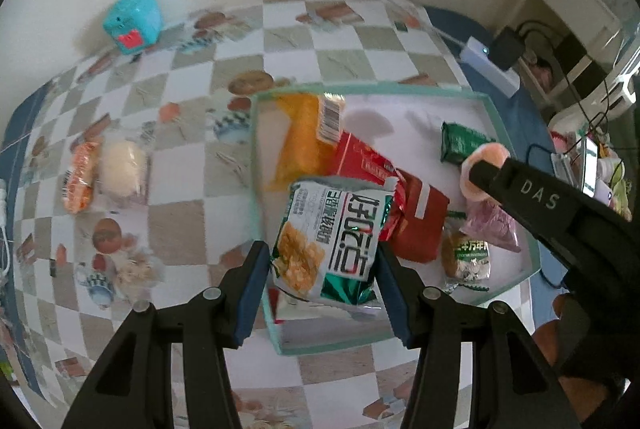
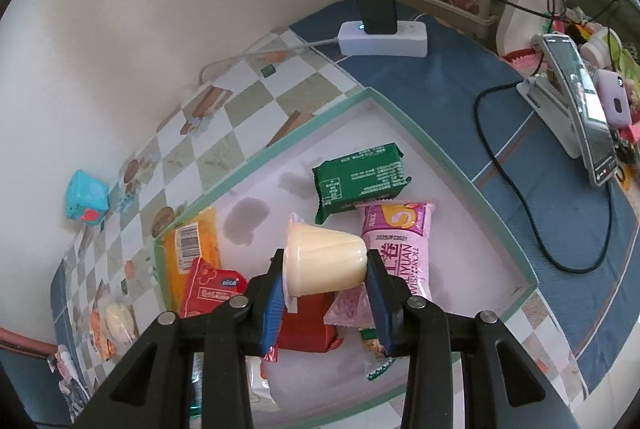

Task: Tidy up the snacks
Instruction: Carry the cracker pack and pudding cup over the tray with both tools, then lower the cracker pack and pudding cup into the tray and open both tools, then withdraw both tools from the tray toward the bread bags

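Observation:
My left gripper (image 1: 325, 281) is shut on a white-and-green snack packet (image 1: 336, 229), which hangs over the near left corner of the teal-rimmed white box (image 1: 254, 149). My right gripper (image 2: 326, 289) is shut on a cream jelly cup (image 2: 324, 261) lying on its side above the box (image 2: 280, 145). That cup (image 1: 486, 165) also shows at the right of the left wrist view. In the box lie an orange packet (image 1: 300, 141), a red packet (image 1: 416, 221), a green packet (image 2: 360, 177) and a pink packet (image 2: 400, 249).
On the checked tablecloth left of the box lie an orange packet (image 1: 80, 181) and a pale round snack (image 1: 122, 169). A teal cube (image 1: 134, 19) stands by the wall. A power strip with a black charger (image 2: 380, 29), cables and a phone on a stand (image 2: 576, 97) sit beyond the box.

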`<state>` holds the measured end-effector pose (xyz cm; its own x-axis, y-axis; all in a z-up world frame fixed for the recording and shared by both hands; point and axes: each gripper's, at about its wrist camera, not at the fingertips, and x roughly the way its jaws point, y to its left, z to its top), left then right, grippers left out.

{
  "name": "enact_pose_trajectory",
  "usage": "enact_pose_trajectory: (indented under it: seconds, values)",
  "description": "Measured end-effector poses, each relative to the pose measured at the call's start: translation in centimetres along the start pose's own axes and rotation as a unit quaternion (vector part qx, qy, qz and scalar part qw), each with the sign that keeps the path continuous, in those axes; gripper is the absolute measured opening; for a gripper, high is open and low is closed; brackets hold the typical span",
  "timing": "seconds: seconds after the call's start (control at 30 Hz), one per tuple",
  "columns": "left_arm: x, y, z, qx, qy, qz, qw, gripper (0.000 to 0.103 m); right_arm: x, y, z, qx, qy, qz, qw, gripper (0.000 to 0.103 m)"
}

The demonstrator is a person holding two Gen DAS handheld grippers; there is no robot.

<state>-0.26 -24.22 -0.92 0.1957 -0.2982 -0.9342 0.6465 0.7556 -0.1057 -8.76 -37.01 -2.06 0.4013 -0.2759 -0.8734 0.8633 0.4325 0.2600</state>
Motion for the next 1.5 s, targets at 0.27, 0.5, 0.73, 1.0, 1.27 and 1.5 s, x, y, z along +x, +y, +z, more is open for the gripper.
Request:
enact_pose_trajectory:
  seconds: [0.27, 0.5, 0.73, 1.0, 1.27, 1.5]
  values:
    - [1.5, 0.9, 0.0, -0.037, 0.028, -0.032, 0.9984, 0.057, 0.4, 0.5, -0.2, -0.008, 0.005, -0.001, 1.000, 0.043]
    - [1.6, 0.9, 0.0, -0.036, 0.028, -0.040, 0.9982, 0.062, 0.4, 0.7, -0.2, -0.009, 0.007, -0.008, 1.000, 0.045]
    - [1.5, 1.9, 0.2, -0.052, 0.025, -0.029, 0.9979, 0.078, 0.7, 0.9, -0.3, -0.016, 0.010, -0.018, 1.000, 0.073]
    - [1.5, 6.1, 0.3, -0.124, 0.014, 0.030, 0.9917, 0.086, 1.1, 1.4, -0.6, -0.035, 0.011, -0.026, 0.999, 0.086]
    - [0.4, 11.2, 0.2, -0.203, -0.009, 0.061, 0.9773, 0.088, 1.2, 4.8, -2.2, -0.090, 0.013, -0.006, 0.996, 0.103]
    - [-1.0, 18.7, -0.8, -0.286, -0.019, 0.094, 0.9533, 0.088, -0.2, 8.9, -4.4, -0.150, -0.008, 0.016, 0.989, 0.103]
